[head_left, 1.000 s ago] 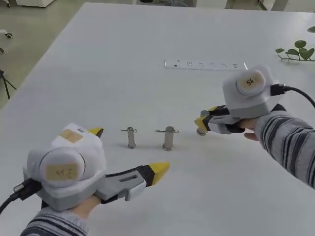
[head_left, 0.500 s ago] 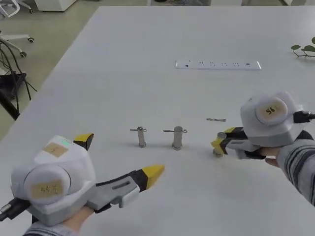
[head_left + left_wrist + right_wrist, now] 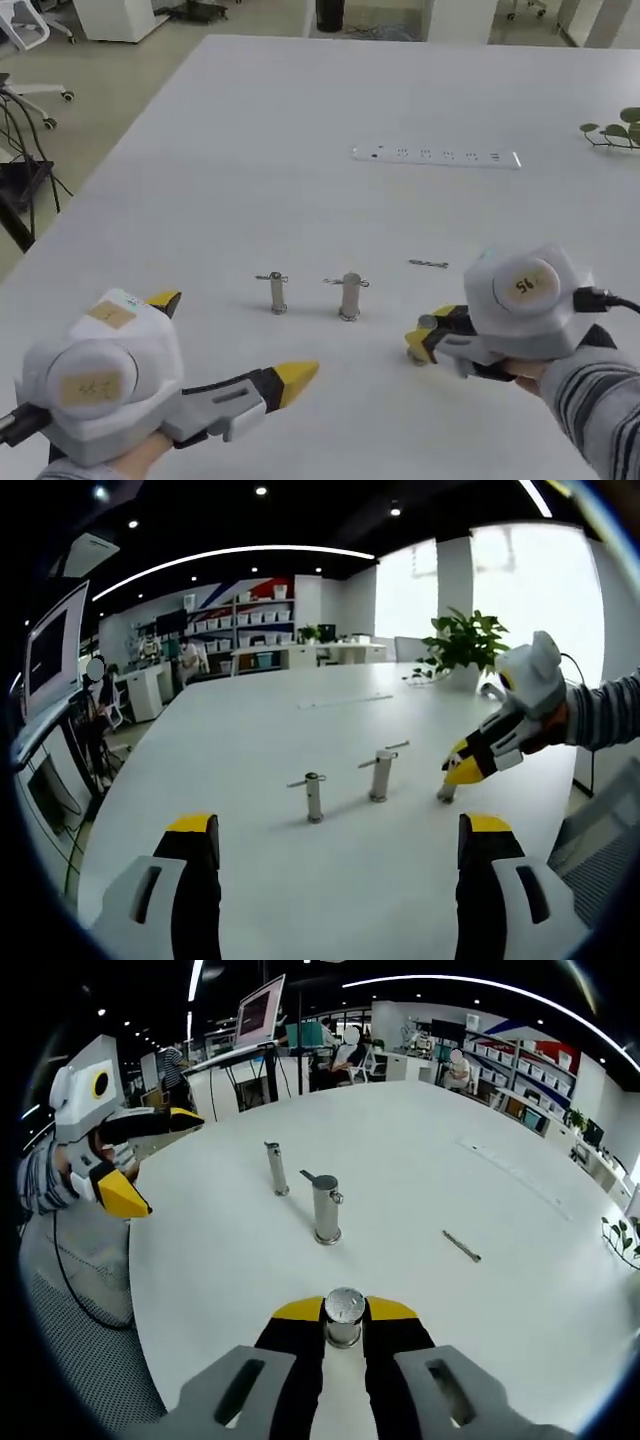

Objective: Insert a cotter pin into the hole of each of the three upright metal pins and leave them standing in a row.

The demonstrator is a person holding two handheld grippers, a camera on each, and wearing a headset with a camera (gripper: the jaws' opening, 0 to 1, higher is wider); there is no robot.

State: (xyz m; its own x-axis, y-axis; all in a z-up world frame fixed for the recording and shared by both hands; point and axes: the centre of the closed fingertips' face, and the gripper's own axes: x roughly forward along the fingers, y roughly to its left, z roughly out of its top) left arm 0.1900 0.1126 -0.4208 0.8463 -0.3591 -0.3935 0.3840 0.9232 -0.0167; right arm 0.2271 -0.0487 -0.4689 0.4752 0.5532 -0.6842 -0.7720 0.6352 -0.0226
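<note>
right gripper [image 3: 344, 1322] clamping metal pin [image 3: 344, 1307], seemingly upright, left gripper [image 3: 338, 826] spread

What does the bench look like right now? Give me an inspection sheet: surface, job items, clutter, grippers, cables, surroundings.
Surface: white table, no marks seen.
Job's things: left pin and middle pin stand upright, each with a cotter pin through it. The third pin is upright between the right jaws, and no cotter pin is visible in it. A loose cotter pin lies flat beyond it.
Clutter: power strip and plant at the far side.
Grippers: left gripper open and holding nothing; right gripper shut on the third pin.
Cables: right gripper cable runs off the table's edge.
Surroundings: office chair and monitor.
</note>
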